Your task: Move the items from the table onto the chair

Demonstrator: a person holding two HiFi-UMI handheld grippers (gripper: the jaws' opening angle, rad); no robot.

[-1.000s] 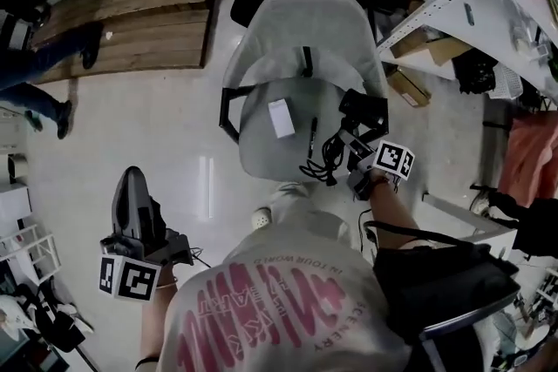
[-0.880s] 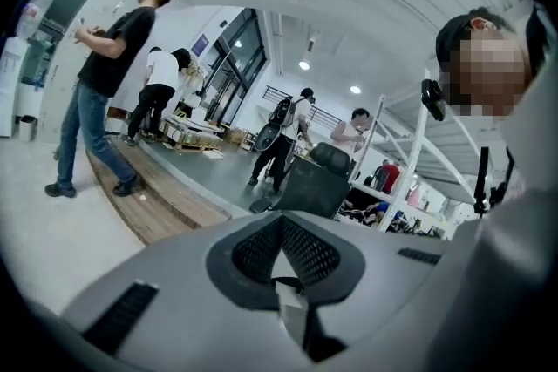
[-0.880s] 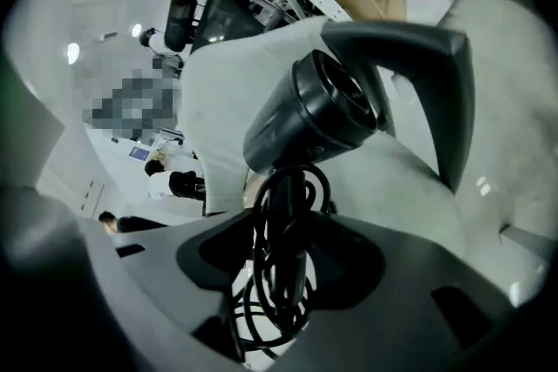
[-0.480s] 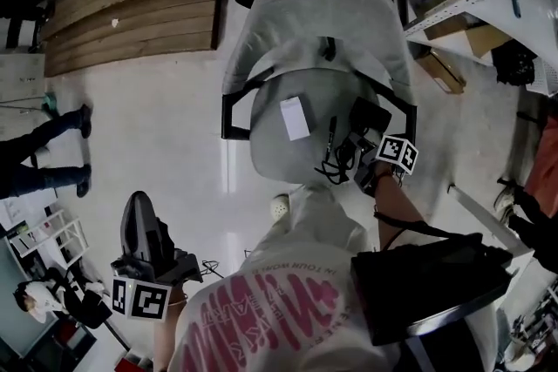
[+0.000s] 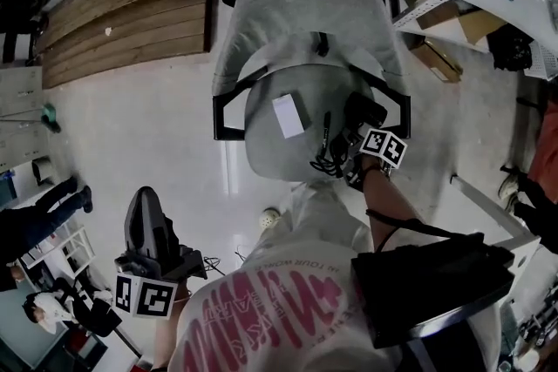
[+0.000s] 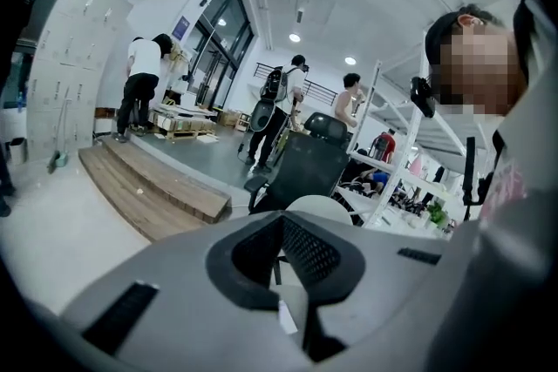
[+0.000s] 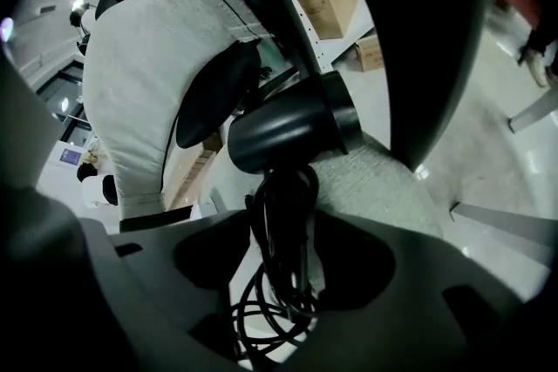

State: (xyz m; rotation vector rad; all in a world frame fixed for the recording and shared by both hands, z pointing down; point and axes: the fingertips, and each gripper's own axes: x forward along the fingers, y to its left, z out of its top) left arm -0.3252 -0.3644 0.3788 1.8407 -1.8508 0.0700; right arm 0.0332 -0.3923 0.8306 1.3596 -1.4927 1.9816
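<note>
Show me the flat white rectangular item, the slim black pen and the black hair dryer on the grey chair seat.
flat white rectangular item (image 5: pixel 289 115): head view, middle of its top face.
slim black pen (image 5: pixel 326 128): head view, mid-shaft.
black hair dryer (image 7: pixel 288 125): right gripper view, its barrel.

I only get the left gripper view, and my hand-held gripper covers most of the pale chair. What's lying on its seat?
Observer: A black hair dryer lies on the right side of the seat.
Operator: Is anything touching it?
Observer: The right hand-held gripper is right at it. Its jaws are opening, with the dryer's coiled cable between them.
</note>
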